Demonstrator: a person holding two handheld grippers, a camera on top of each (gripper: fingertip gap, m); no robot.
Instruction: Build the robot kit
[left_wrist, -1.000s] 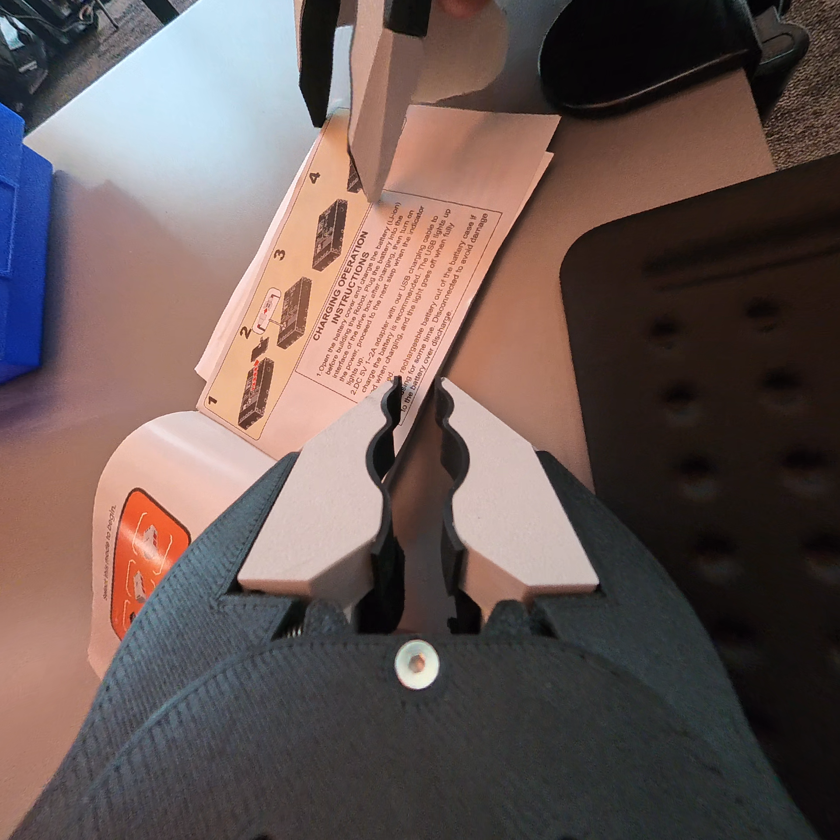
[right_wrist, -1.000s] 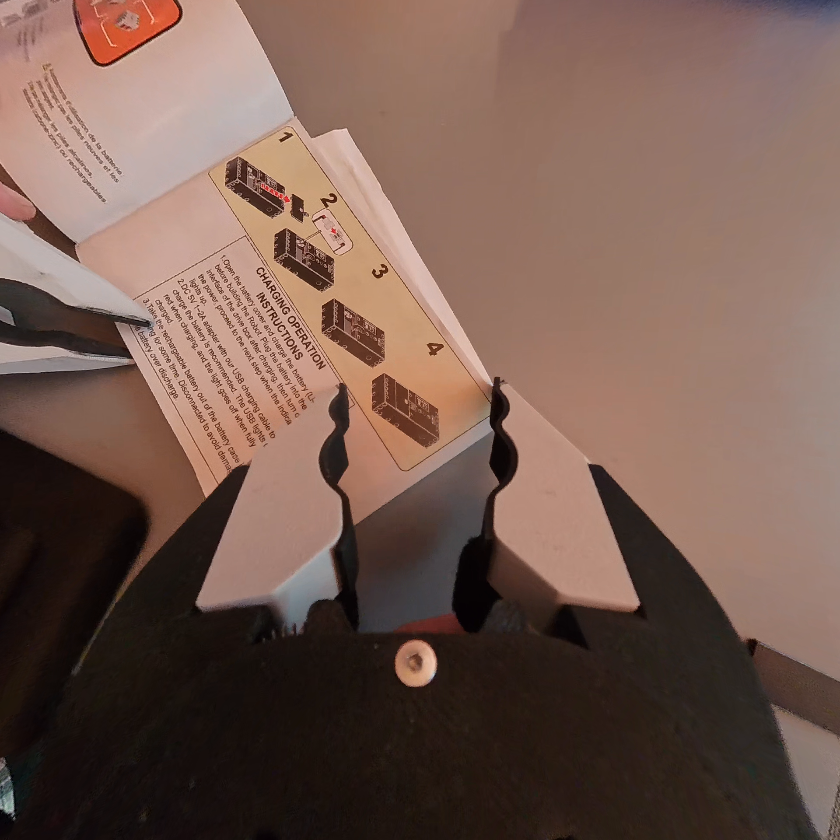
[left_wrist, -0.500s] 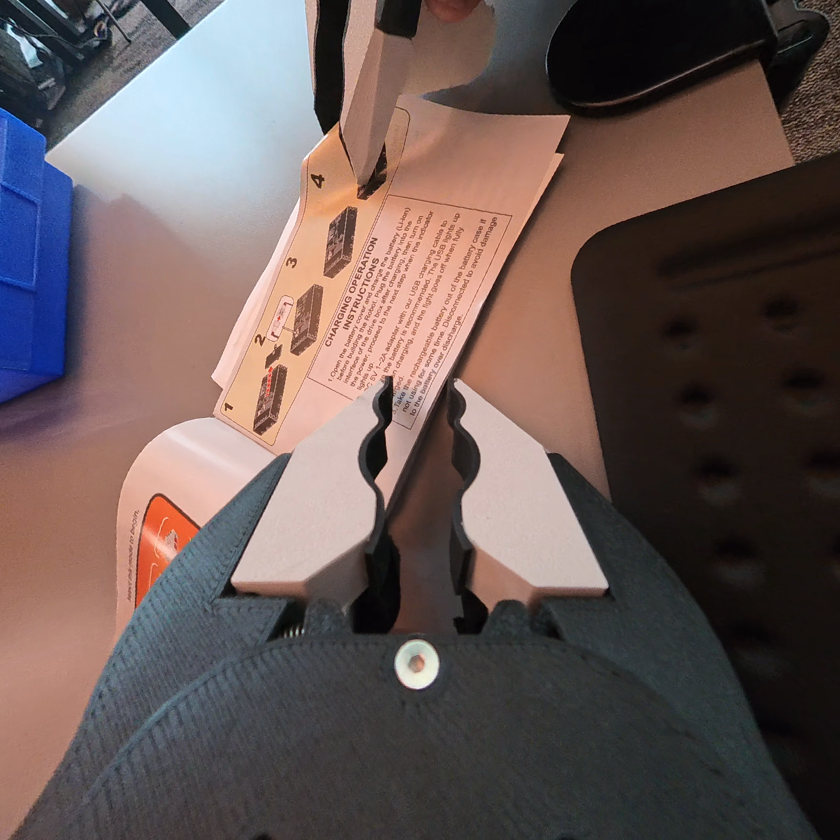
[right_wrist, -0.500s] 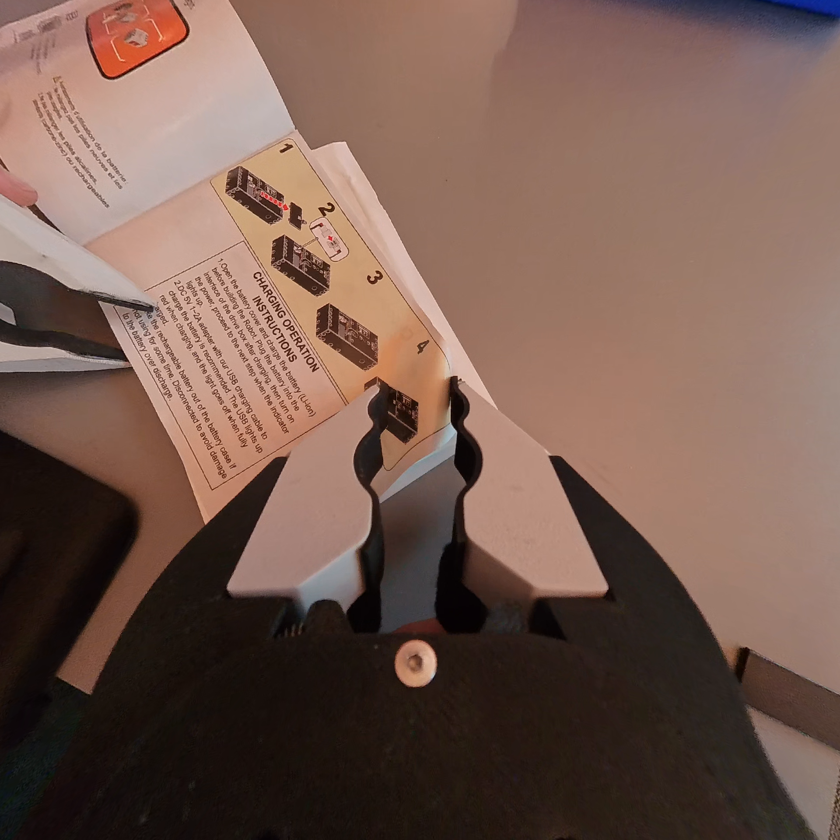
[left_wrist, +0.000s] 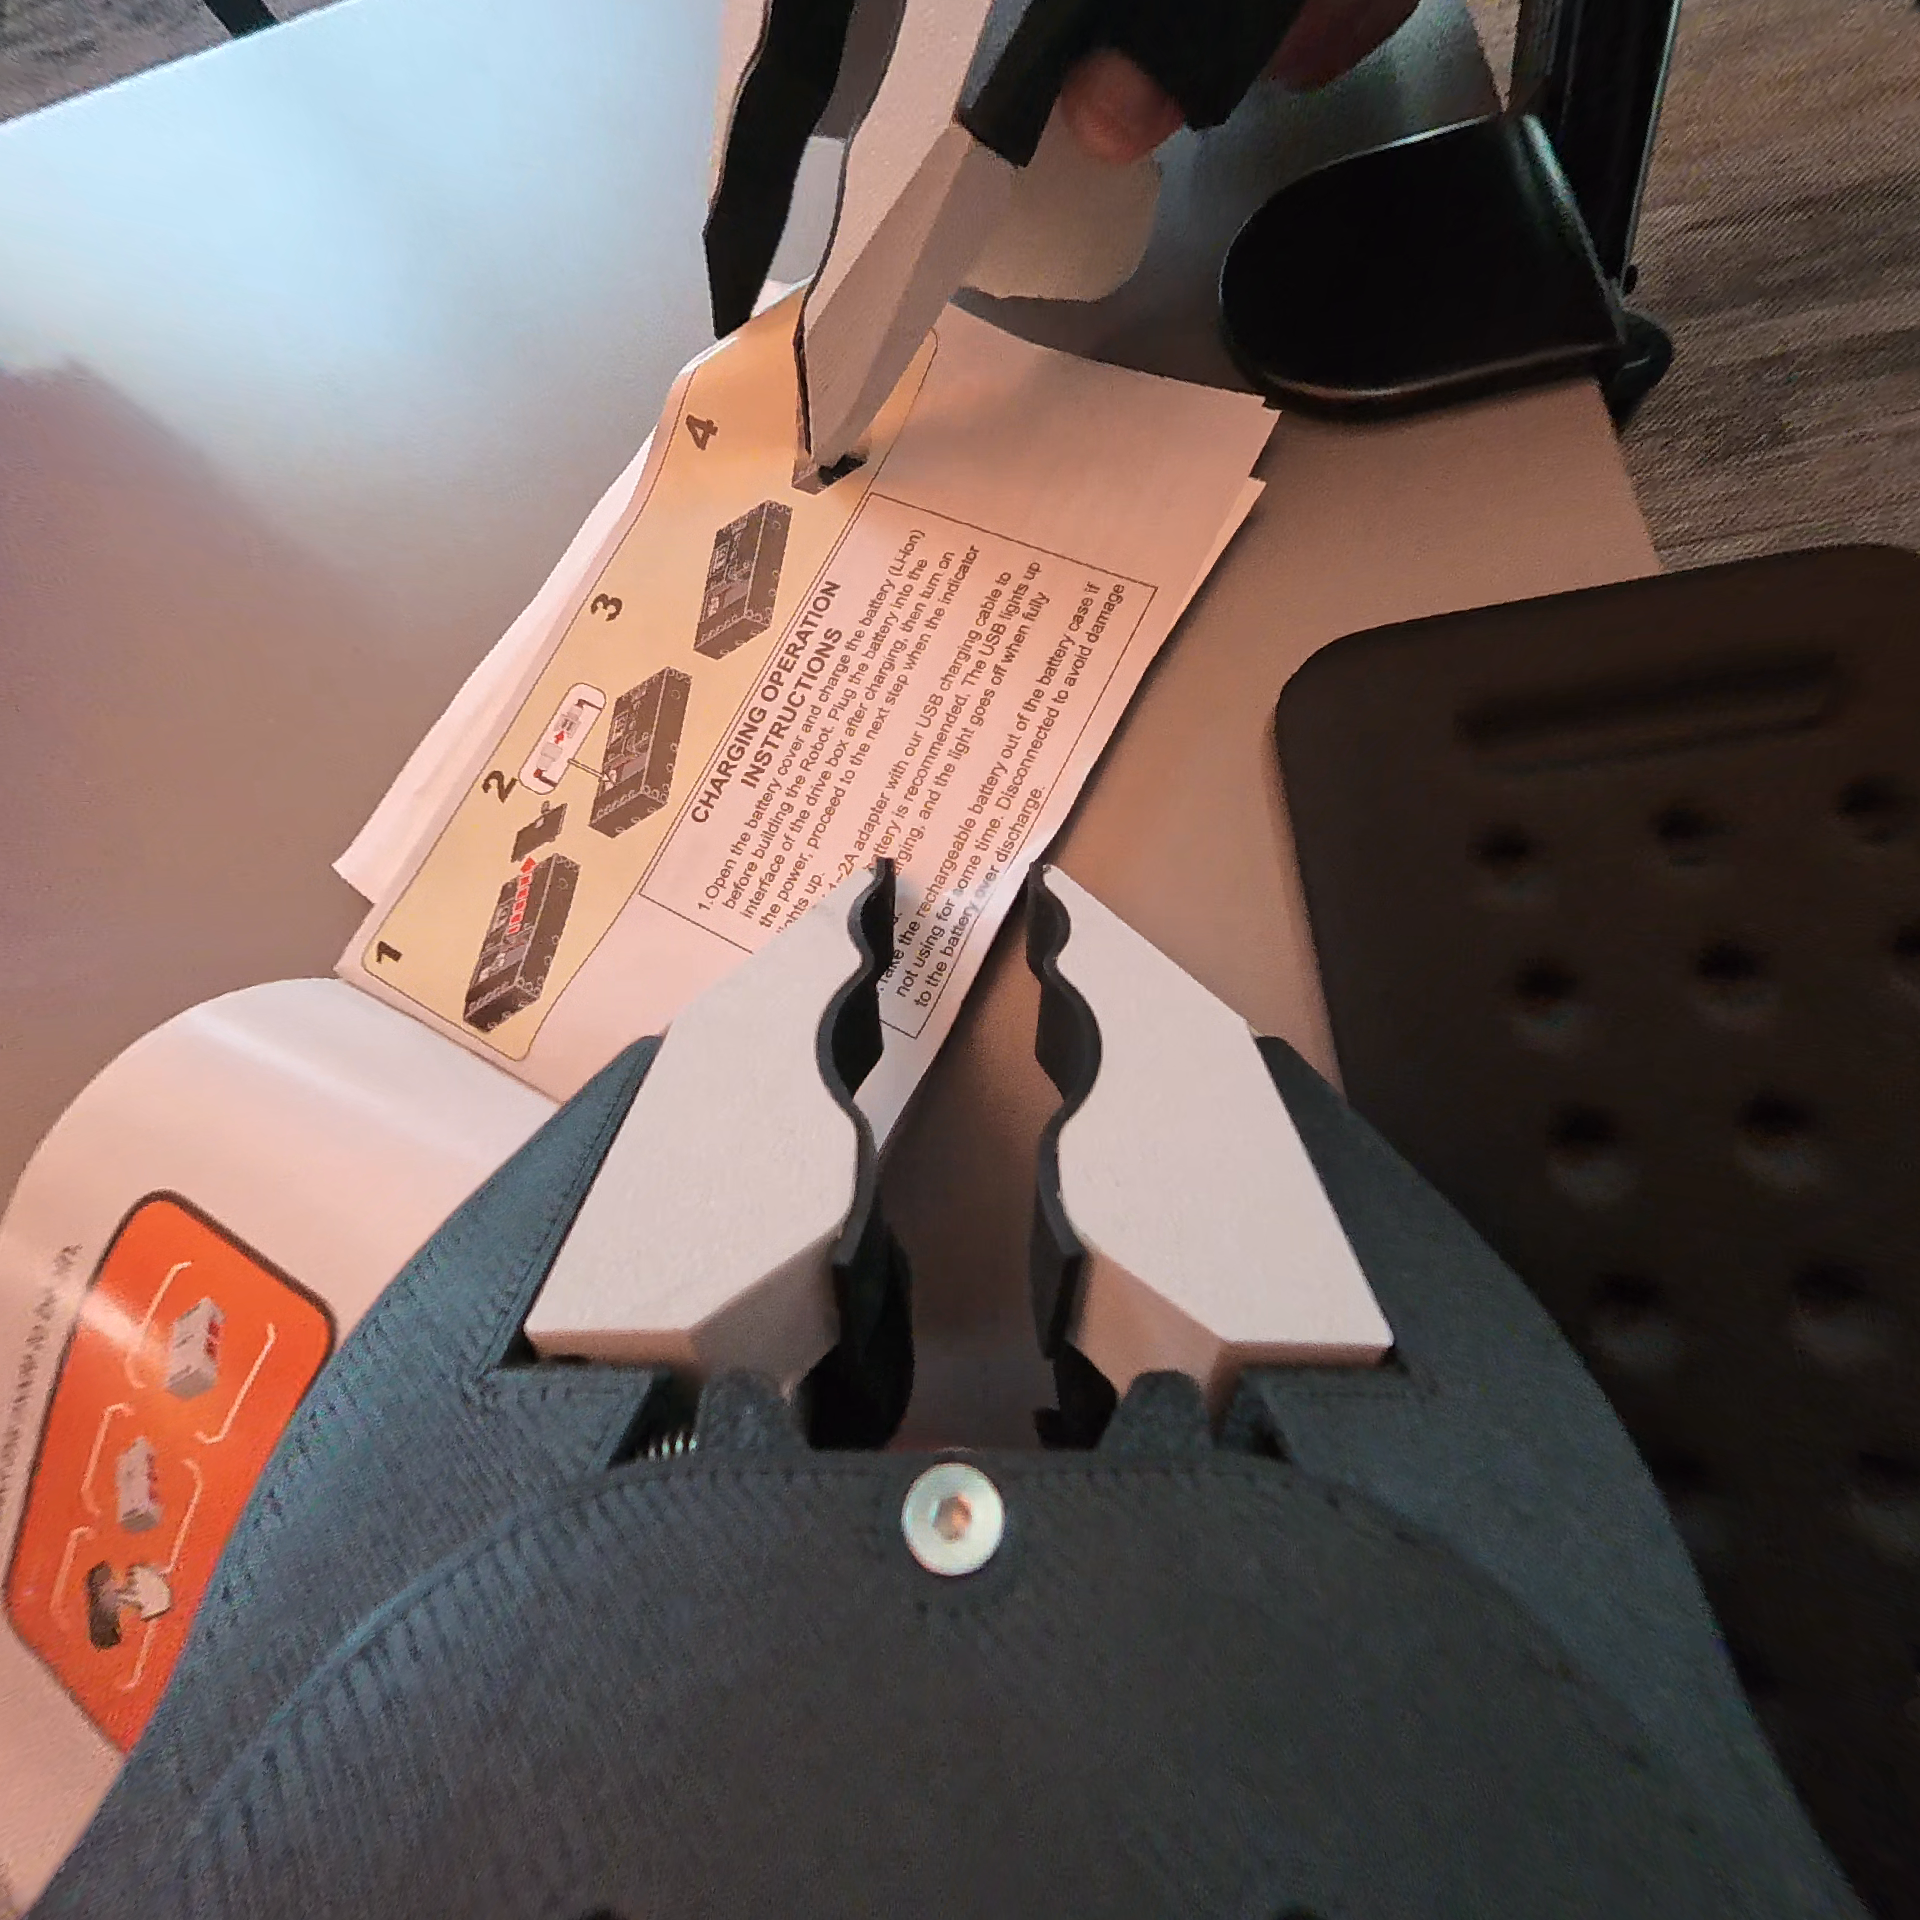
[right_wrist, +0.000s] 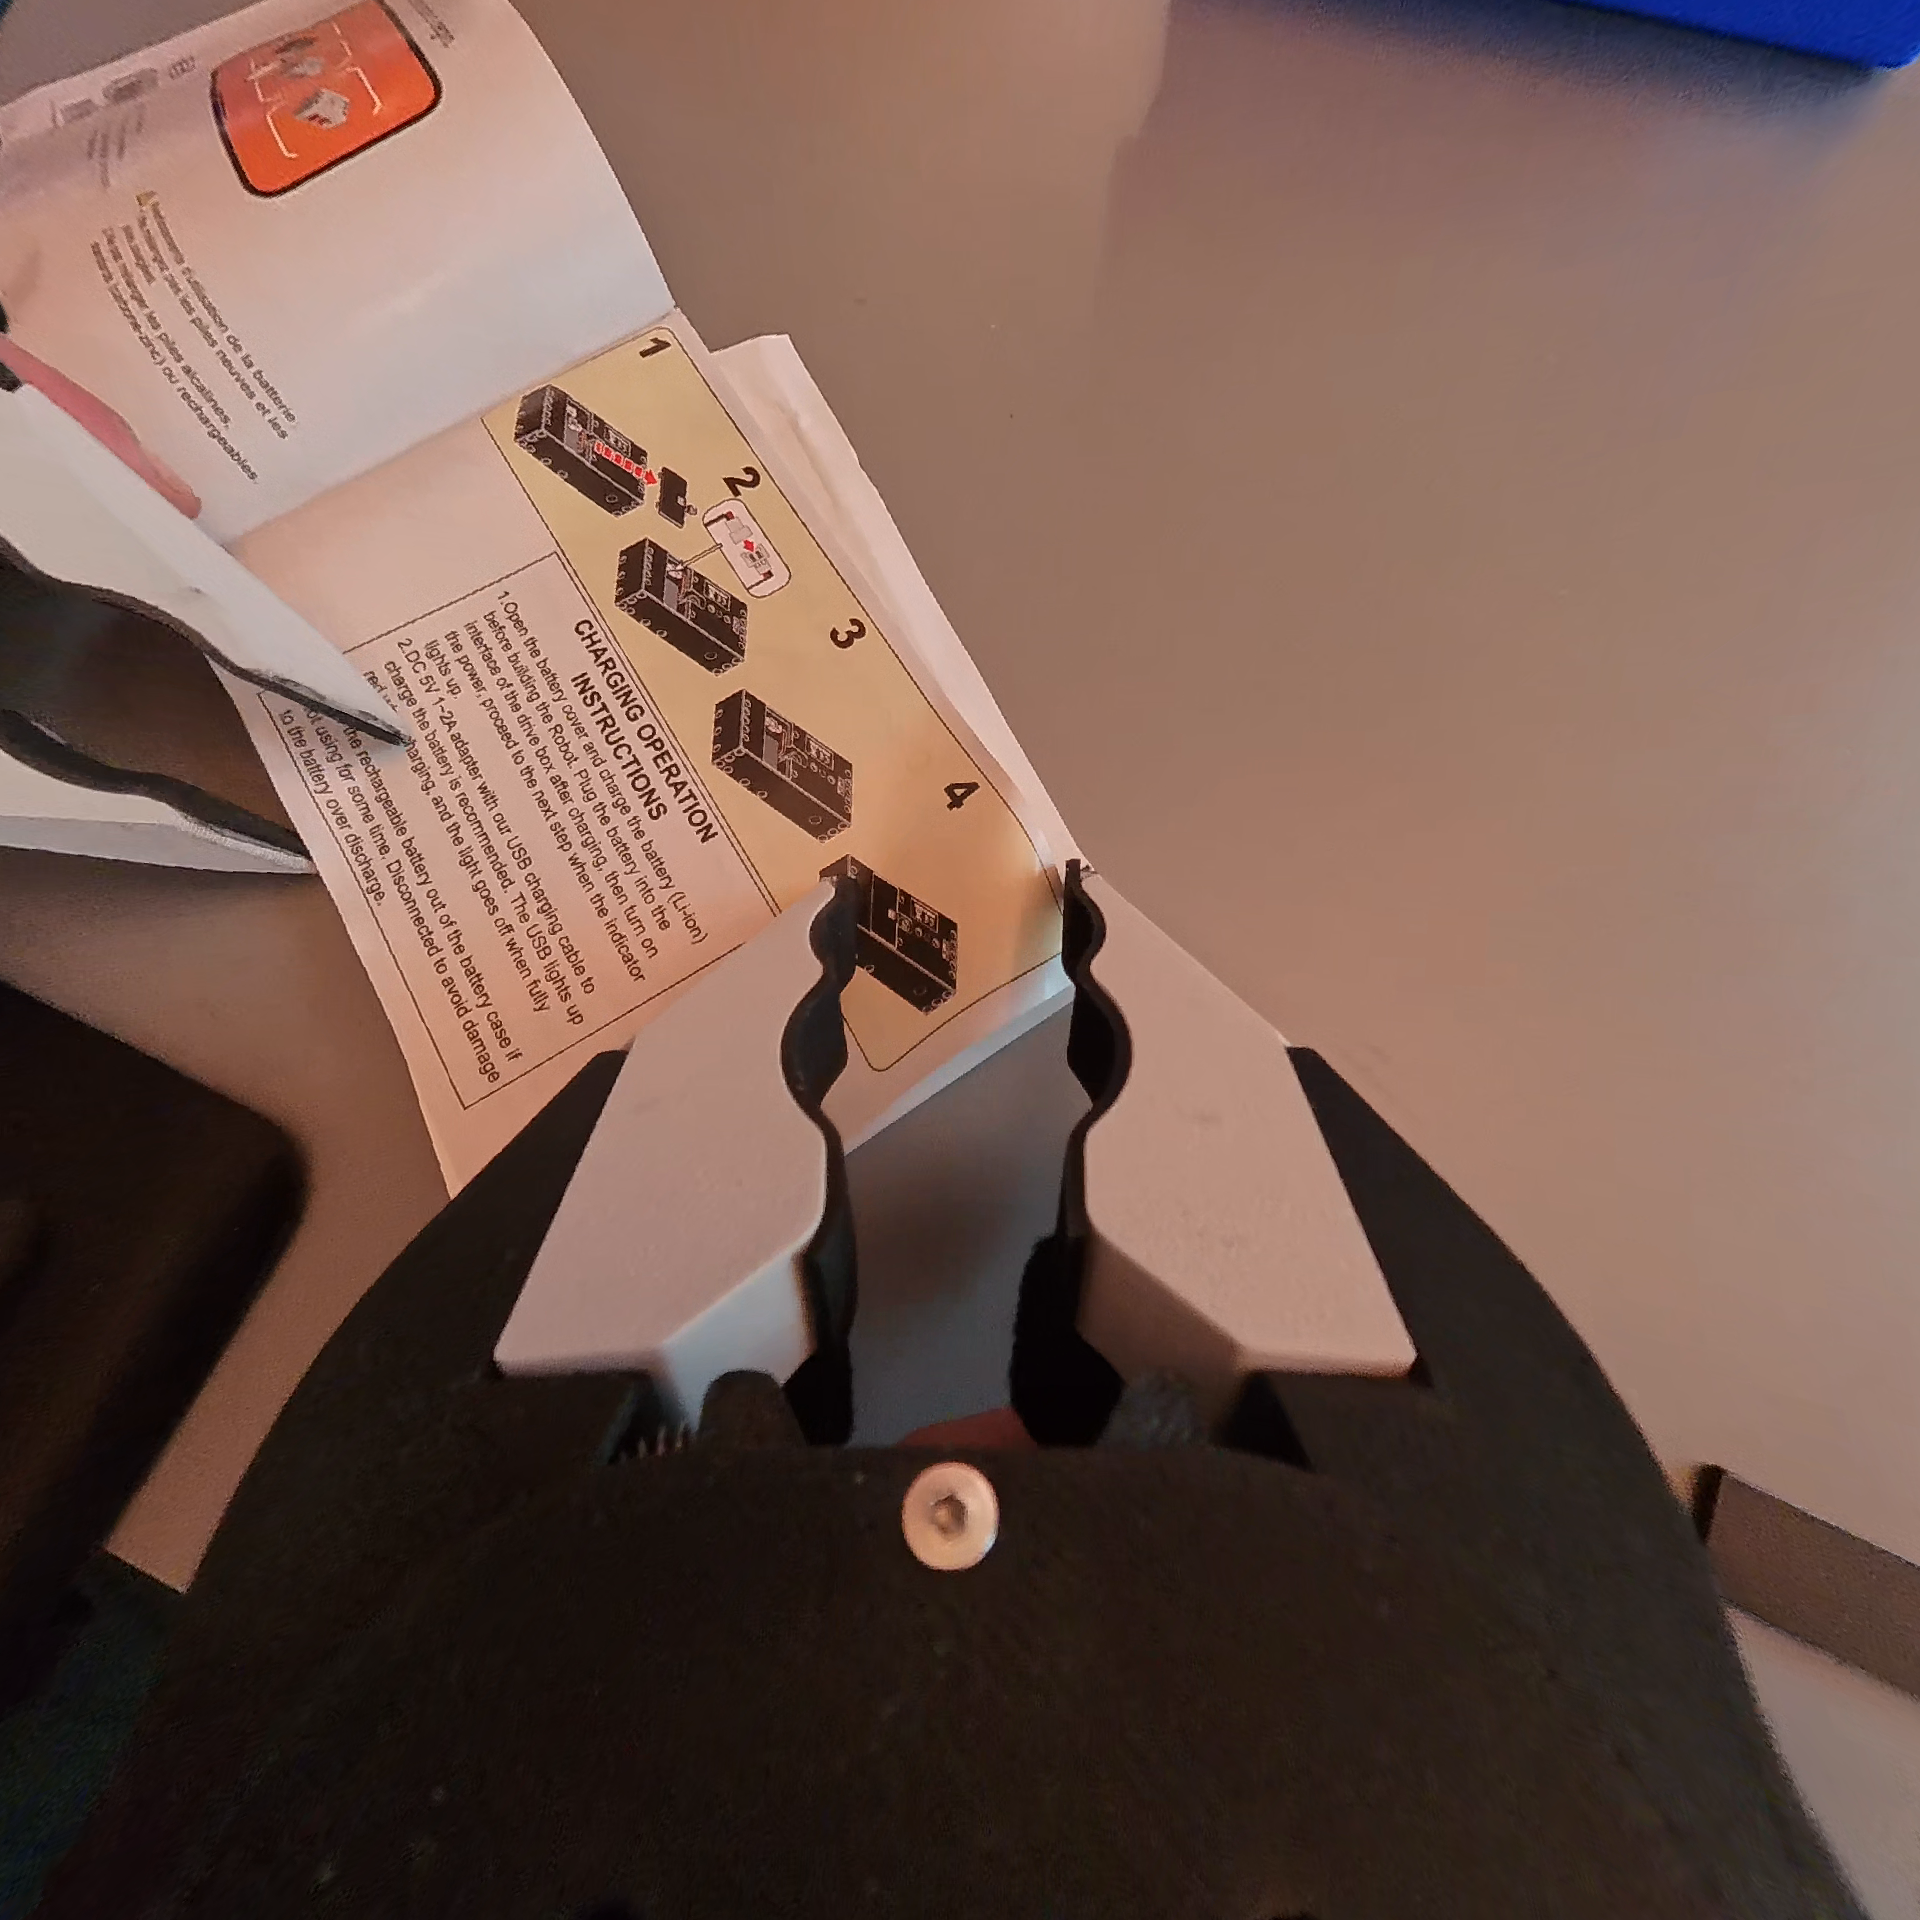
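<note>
White-fingered left gripper (left_wrist: 956, 894) and right gripper (right_wrist: 951, 883), jaws apart, tips at opposite edges of the open printed booklet (left_wrist: 935, 665).

An open instruction booklet (left_wrist: 935, 665) lies flat on the pale grey surface (left_wrist: 260, 416), its upper page showing a yellowish strip of numbered pictures of a dark block beside a boxed patch of print. A curled white page (right_wrist: 343, 281) with an orange rounded panel rises from the booklet's end, and more white sheets (right_wrist: 831, 416) peek out from under its long edge. A black perforated chair seat (left_wrist: 1662, 1039) sits just off the surface's edge, another dark chair base (left_wrist: 1423, 281) stands beyond, and something blue (right_wrist: 1766, 26) shows at the far side.
</note>
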